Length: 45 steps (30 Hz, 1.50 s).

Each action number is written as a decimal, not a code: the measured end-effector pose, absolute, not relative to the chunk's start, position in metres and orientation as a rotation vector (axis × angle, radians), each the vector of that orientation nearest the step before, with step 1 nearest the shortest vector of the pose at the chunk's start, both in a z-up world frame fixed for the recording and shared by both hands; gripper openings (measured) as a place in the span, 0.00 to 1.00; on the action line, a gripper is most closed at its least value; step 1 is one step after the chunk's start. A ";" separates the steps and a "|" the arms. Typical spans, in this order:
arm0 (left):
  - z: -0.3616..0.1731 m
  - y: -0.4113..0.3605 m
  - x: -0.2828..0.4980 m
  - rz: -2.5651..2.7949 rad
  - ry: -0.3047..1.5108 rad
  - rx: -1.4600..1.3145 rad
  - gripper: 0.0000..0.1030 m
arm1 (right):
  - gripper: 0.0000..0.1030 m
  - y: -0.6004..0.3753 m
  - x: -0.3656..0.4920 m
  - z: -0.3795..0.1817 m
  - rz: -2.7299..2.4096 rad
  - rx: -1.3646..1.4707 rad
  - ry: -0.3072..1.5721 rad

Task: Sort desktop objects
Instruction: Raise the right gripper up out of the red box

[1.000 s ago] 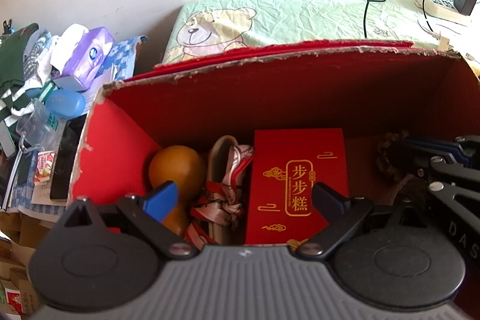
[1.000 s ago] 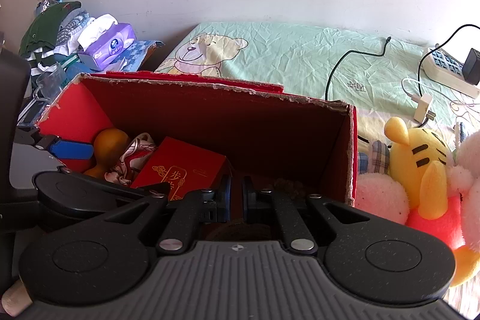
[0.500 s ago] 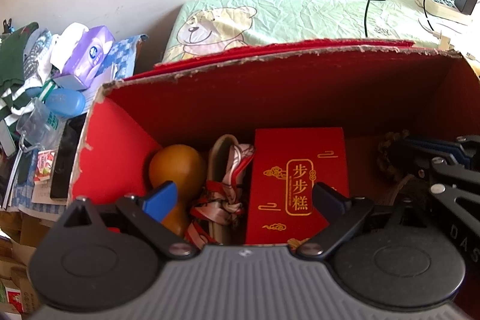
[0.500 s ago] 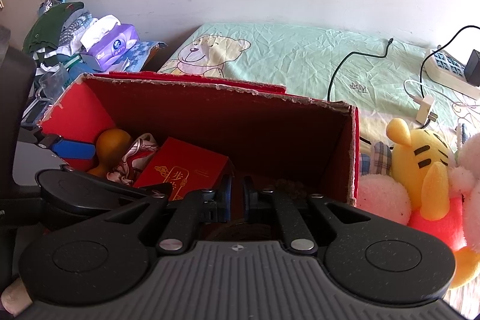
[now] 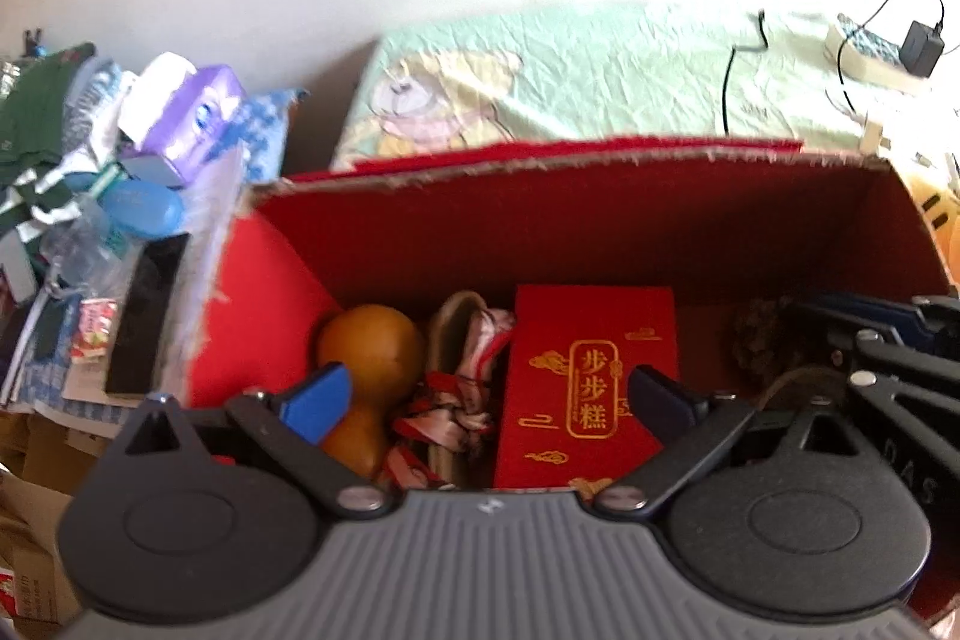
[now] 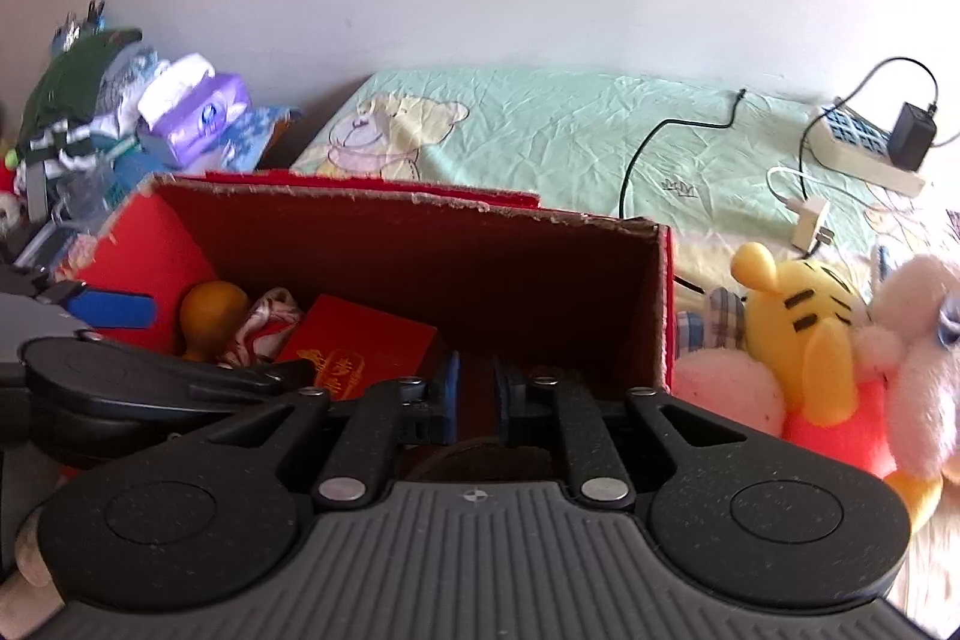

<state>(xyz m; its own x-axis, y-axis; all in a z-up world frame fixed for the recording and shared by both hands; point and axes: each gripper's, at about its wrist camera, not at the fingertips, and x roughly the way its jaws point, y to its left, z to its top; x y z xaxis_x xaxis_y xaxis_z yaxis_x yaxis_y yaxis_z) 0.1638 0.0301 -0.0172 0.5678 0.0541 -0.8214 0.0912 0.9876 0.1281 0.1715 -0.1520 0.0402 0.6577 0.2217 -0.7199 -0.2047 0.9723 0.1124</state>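
Note:
A red cardboard box (image 5: 384, 256) (image 6: 663, 316) stands open in front of both grippers. Inside lie an orange gourd (image 5: 369, 349) (image 6: 210, 313), a red-and-white ribbon bundle (image 5: 465, 388) (image 6: 264, 325) and a red packet with gold characters (image 5: 591, 376) (image 6: 360, 355). My left gripper (image 5: 486, 397) hangs open above the gourd and the packet, holding nothing. Low in the box's right end, my right gripper (image 6: 477, 394) (image 5: 840, 316) is shut to a thin slit on a brown bead string (image 5: 759, 337) (image 6: 474, 451), whose loop shows under the fingertips.
Green bear-print bedding (image 6: 540, 130) lies behind the box, with a black cable (image 6: 654, 142) and a power strip (image 6: 864, 154) on it. Plush toys (image 6: 804, 334) press against the box's right side. A purple tissue pack (image 5: 198, 124), clothes and a blue case (image 5: 141, 211) crowd the left.
Both cameras have tipped up and back a little, so the box sits lower in view. The slit between the right fingers looks slightly wider. The things in the box have not moved.

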 end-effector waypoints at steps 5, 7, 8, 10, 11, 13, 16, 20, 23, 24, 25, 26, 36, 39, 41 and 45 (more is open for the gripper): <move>-0.004 0.042 0.150 -0.041 0.970 0.088 0.98 | 0.19 -0.152 0.153 0.058 0.222 0.042 0.761; 0.003 0.044 0.144 -0.044 0.959 0.073 0.98 | 0.19 -0.151 0.144 0.065 0.211 0.042 0.733; 0.006 0.044 0.140 -0.043 0.951 0.069 0.98 | 0.19 -0.150 0.139 0.068 0.207 0.046 0.722; 0.012 0.044 0.133 -0.040 0.939 0.063 0.98 | 0.19 -0.149 0.132 0.073 0.203 0.059 0.704; 0.013 0.044 0.130 -0.042 0.936 0.061 0.99 | 0.19 -0.149 0.128 0.075 0.199 0.066 0.695; 0.017 0.043 0.125 -0.045 0.938 0.063 0.99 | 0.19 -0.149 0.120 0.079 0.188 0.077 0.674; 0.020 0.042 0.118 -0.051 0.937 0.073 0.99 | 0.20 -0.150 0.108 0.085 0.166 0.093 0.645; 0.026 0.044 0.106 -0.067 0.918 0.071 0.99 | 0.22 -0.155 0.096 0.089 0.133 0.119 0.625; 0.030 0.043 0.098 -0.070 0.903 0.075 0.99 | 0.27 -0.159 0.085 0.092 0.103 0.145 0.610; 0.031 0.043 0.095 -0.068 0.897 0.082 0.99 | 0.27 -0.159 0.081 0.093 0.097 0.153 0.606; 0.032 0.042 0.092 -0.066 0.892 0.091 0.99 | 0.27 -0.160 0.077 0.094 0.092 0.160 0.603; 0.033 0.041 0.090 -0.067 0.888 0.101 0.99 | 0.27 -0.159 0.074 0.095 0.088 0.165 0.599; 0.034 0.045 0.072 -0.081 0.907 0.119 0.99 | 0.31 -0.150 0.055 0.097 0.102 0.181 0.584; 0.033 0.050 0.071 -0.080 0.923 0.098 0.99 | 0.31 -0.149 0.055 0.093 0.103 0.183 0.600; 0.031 0.049 0.070 -0.076 0.931 0.097 0.99 | 0.31 -0.148 0.053 0.090 0.106 0.177 0.608; 0.025 0.044 0.071 -0.055 0.936 0.127 0.99 | 0.31 -0.149 0.050 0.086 0.086 0.171 0.616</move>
